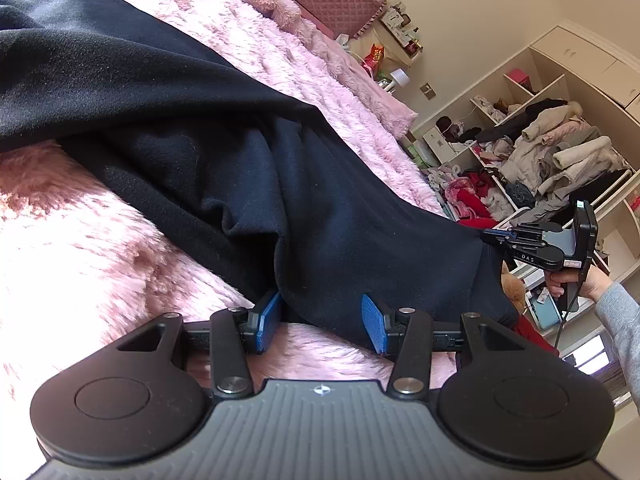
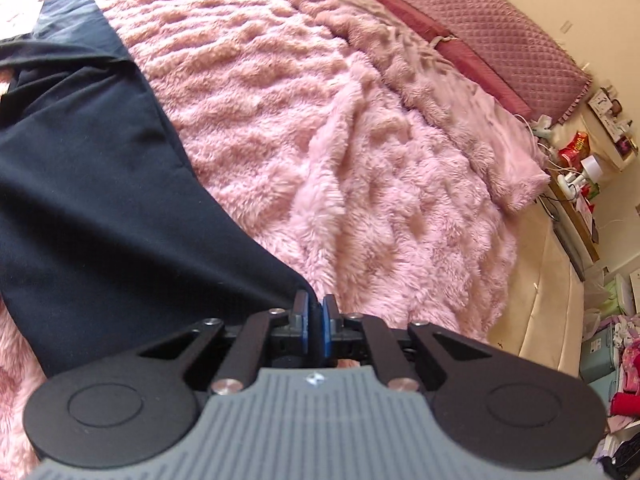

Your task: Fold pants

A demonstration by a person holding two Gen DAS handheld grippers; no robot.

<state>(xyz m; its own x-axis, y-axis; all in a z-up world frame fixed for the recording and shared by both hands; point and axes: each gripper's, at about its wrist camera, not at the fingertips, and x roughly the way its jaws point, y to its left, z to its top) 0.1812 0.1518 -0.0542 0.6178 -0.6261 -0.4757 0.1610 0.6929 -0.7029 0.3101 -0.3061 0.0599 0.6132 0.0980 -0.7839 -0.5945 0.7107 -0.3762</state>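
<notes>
both grippers level: left gripper (image 1: pixel 320 320) spread around pants (image 1: pixel 200 120), right gripper (image 2: pixel 316 320) pinching them.

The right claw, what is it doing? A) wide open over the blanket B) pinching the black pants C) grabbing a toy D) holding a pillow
B: the right claw has its blue pads shut on an edge of the black pants, above the fluffy pink blanket.
</notes>
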